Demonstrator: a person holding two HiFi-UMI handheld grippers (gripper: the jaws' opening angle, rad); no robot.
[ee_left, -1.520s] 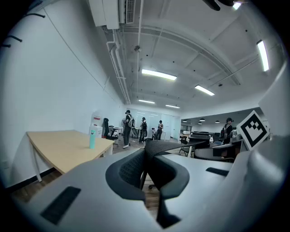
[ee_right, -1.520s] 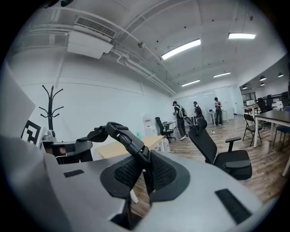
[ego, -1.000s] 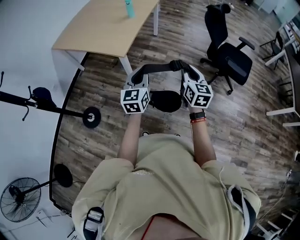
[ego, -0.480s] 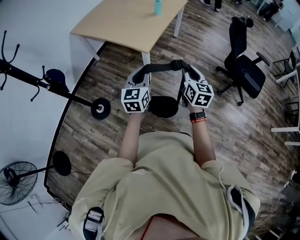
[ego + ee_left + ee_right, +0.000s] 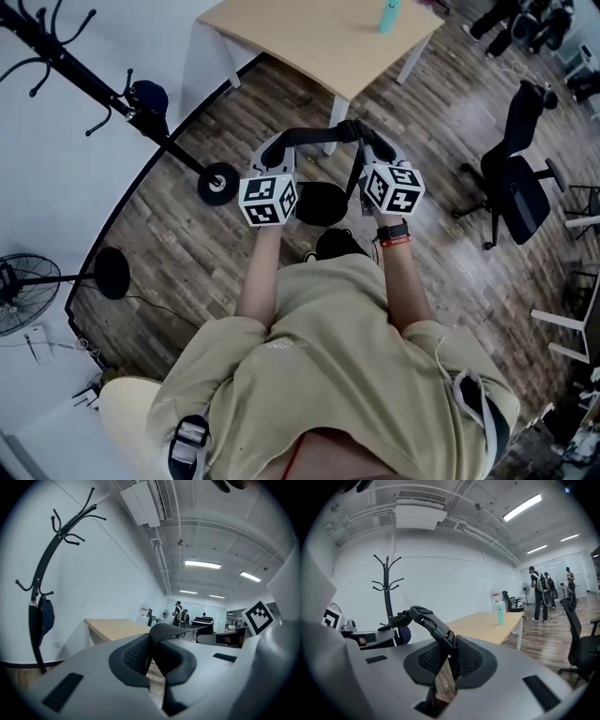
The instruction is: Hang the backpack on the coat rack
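Coat rack (image 5: 94, 81) now upper-left; table (image 5: 309, 37) ahead; wood floor (image 5: 187, 244).

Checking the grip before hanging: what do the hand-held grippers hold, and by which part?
The backpack, by its strap: left hand-held gripper and right hand-held gripper each clamp one end.

Looking down on a dark wood-plank floor (image 5: 187, 253), bordering a white area (image 5: 56, 169) along a curved black edge. Noting a pale wooden table (image 5: 309, 37) on white legs, bearing a teal bottle (image 5: 388, 16). Spotting a black office chair (image 5: 520, 187) at right and a floor fan (image 5: 21, 292) at left. Finding strip lights (image 5: 202, 564) glowing overhead near a ceiling air-conditioning unit (image 5: 150, 501), with a plain white wall (image 5: 440, 573) behind.
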